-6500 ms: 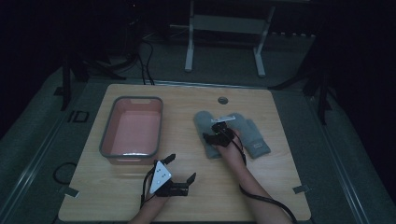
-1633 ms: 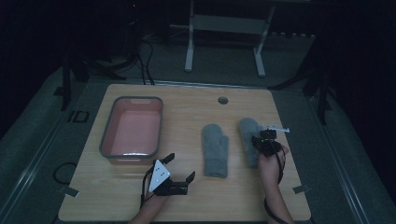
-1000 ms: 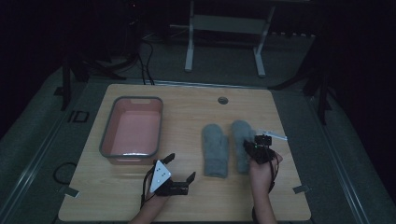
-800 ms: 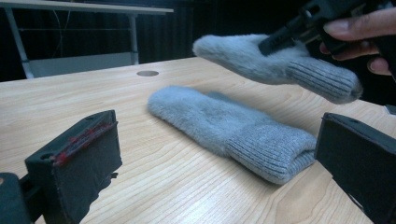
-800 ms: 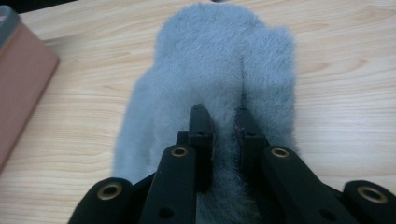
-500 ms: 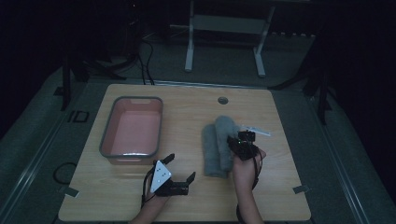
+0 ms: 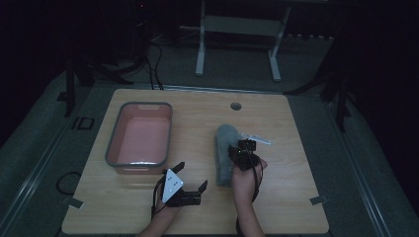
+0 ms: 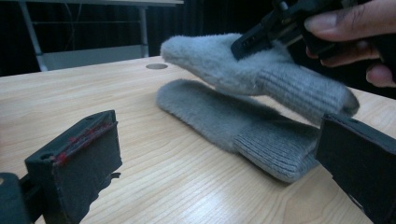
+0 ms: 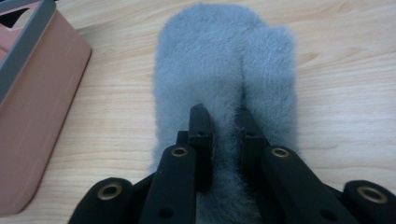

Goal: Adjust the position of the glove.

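High view, item one: wooden table [image 7: 148,207], pale grain, round hole [image 7: 235,106] near its far edge.

Item two: pink tub [image 7: 140,139] with grey rim, on the table's left half, standing flat.

Item three: lower grey mitten [image 8: 219,123], lying flat on the table right of the tub, knitted cuff toward me, fleecy end pointing to the far edge.

Item four: upper grey mitten [image 8: 243,70], held off the table just above the lower one and roughly in line with it. In the left gripper view there is a clear gap between the two at the fleecy end; whether the cuffs touch I cannot tell. From above the pair reads as one grey shape [image 7: 226,148].

Item five: my right gripper [image 9: 223,122], jaws drawn nearly together, pinching a fold of the upper mitten's fleece between them. My right hand [image 7: 247,170] sits behind it, near the middle of the table.

Item six: my left gripper [image 7: 191,183], resting near the table's front edge, just in front of the tub's near corner. Jaws stand wide apart with nothing between them; in the left gripper view they frame the two mittens from a distance.
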